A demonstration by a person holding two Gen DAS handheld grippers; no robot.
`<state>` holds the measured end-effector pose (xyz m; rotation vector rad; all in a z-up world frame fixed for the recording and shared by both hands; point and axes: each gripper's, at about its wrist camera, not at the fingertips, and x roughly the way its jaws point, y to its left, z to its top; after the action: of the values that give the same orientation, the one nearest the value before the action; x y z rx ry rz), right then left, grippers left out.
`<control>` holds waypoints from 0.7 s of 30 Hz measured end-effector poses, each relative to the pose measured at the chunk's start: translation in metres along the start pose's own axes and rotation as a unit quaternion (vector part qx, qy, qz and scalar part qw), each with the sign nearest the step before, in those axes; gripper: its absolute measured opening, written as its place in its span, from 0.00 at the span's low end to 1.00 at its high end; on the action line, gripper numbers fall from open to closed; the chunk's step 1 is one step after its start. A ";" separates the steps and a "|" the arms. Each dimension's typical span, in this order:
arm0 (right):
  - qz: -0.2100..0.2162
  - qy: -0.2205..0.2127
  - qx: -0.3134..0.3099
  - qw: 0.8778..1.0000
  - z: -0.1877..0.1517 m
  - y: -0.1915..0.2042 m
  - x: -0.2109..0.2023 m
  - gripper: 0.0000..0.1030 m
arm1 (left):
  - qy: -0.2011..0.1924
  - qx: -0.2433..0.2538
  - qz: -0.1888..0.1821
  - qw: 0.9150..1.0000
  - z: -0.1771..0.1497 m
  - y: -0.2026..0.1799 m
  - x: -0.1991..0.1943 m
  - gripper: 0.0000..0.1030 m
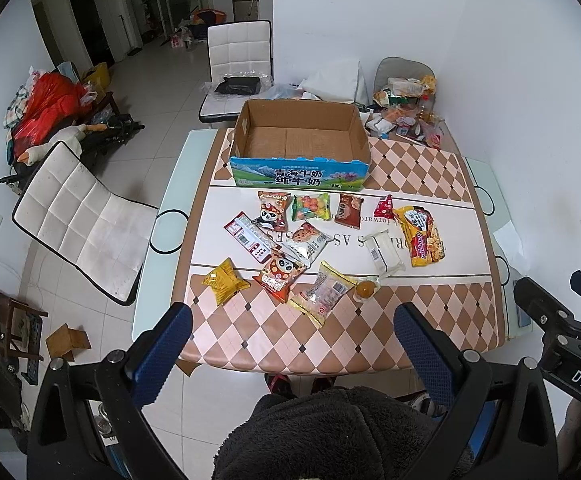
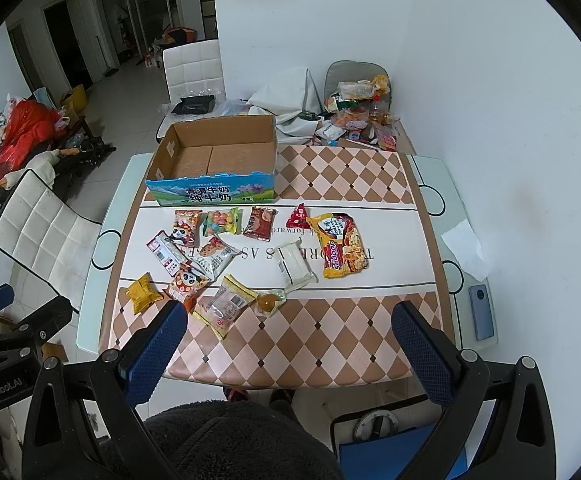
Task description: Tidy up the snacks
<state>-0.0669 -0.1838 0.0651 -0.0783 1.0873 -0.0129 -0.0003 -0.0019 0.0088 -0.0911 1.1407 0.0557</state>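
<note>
Several snack packets lie scattered on the checked table (image 1: pixel 430 320): a yellow noodle pack (image 1: pixel 420 236), a white bar (image 1: pixel 384 254), a panda bag (image 1: pixel 278 276), a small yellow pouch (image 1: pixel 222 282) and a jelly cup (image 1: pixel 364 289). An empty cardboard box (image 1: pixel 300 140) with a blue front stands behind them. In the right wrist view the same box (image 2: pixel 214 160), noodle pack (image 2: pixel 340 246) and jelly cup (image 2: pixel 268 302) appear. My left gripper (image 1: pixel 290 316) and right gripper (image 2: pixel 288 314) both hover open above the table's near edge, holding nothing.
White padded chairs stand at the left (image 1: pixel 82 220) and behind the table (image 1: pixel 238 52). A heap of wrappers and bottles (image 1: pixel 406 108) crowds the far right corner. A phone (image 2: pixel 482 312) lies on the table's right glass edge. The person's dark fleece lap (image 1: pixel 330 436) fills the foreground.
</note>
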 end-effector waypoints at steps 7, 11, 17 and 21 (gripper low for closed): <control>0.000 -0.001 0.000 1.000 -0.001 -0.001 0.001 1.00 | -0.001 0.000 0.000 1.000 0.001 0.000 0.000 1.00; 0.001 -0.001 0.000 1.000 -0.004 -0.005 0.004 1.00 | -0.001 0.000 0.001 1.000 0.000 0.000 0.000 1.00; 0.003 0.000 0.000 1.000 0.009 0.008 -0.004 1.00 | -0.001 0.000 0.000 1.000 -0.001 0.001 0.000 1.00; 0.003 -0.001 0.000 1.000 0.006 0.005 -0.003 1.00 | 0.001 -0.001 0.000 1.000 0.003 0.002 -0.001 1.00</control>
<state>-0.0626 -0.1780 0.0700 -0.0752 1.0854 -0.0079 0.0021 0.0005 0.0113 -0.0925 1.1422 0.0572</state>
